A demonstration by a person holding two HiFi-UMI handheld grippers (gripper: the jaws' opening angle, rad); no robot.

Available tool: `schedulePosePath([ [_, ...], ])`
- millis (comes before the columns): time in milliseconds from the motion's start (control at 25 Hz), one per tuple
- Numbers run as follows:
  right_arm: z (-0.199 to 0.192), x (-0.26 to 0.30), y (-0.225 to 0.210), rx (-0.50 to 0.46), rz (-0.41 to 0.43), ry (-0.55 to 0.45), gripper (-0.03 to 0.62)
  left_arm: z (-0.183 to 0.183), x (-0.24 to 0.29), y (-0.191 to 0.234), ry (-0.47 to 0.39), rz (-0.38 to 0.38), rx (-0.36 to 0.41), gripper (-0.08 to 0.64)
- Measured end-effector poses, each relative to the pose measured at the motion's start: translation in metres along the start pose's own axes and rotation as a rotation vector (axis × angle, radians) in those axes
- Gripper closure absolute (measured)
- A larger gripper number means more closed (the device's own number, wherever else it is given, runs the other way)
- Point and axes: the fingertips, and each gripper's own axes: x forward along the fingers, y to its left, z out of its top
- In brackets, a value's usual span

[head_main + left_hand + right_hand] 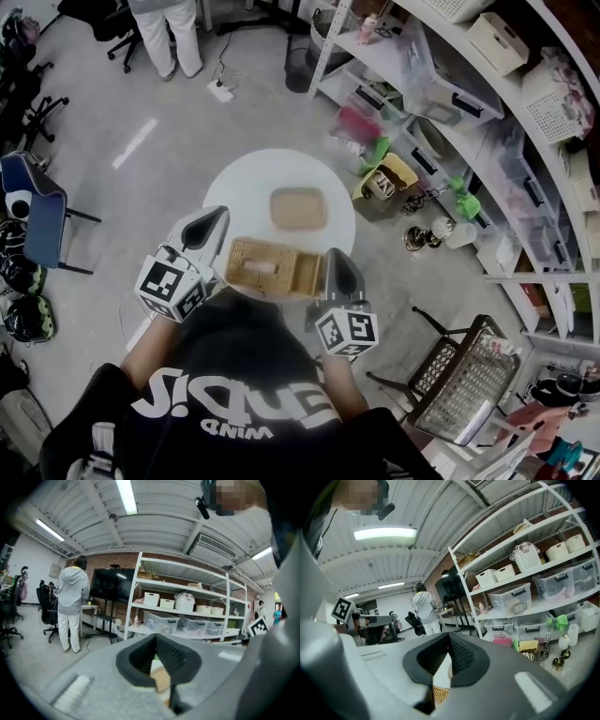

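A: Main item?
B: Wicker box (272,267), at the near edge of the round white desk (242,183); pink roll (258,267) inside.
A: Tongs?
B: Left tongs (204,230) closed and empty, just beside the box's left end. Right tongs (342,274) closed and empty, beside its right end.
A: Other?
B: Tan tray (298,207), mid-desk, apart from the box.

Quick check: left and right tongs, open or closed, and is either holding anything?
Left tongs: closed, tips together, nothing held.
Right tongs: closed, tips together, nothing held.
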Motion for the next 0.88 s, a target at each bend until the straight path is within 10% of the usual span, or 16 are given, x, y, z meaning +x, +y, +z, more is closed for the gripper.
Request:
schedulePosePath([
  [360, 0.005, 0.024, -0.012, 0.007, -0.068, 0.004, 0.594, 0.002, 0.049, 0.029, 0.04, -0.042, -0.033, 0.557],
  [880, 0.003, 0.036, -0.019, 0.012, -0.123, 0.028, 0.594, -0.028, 0.114, 0.054, 0.13, -0.115, -0.129, 0.379],
])
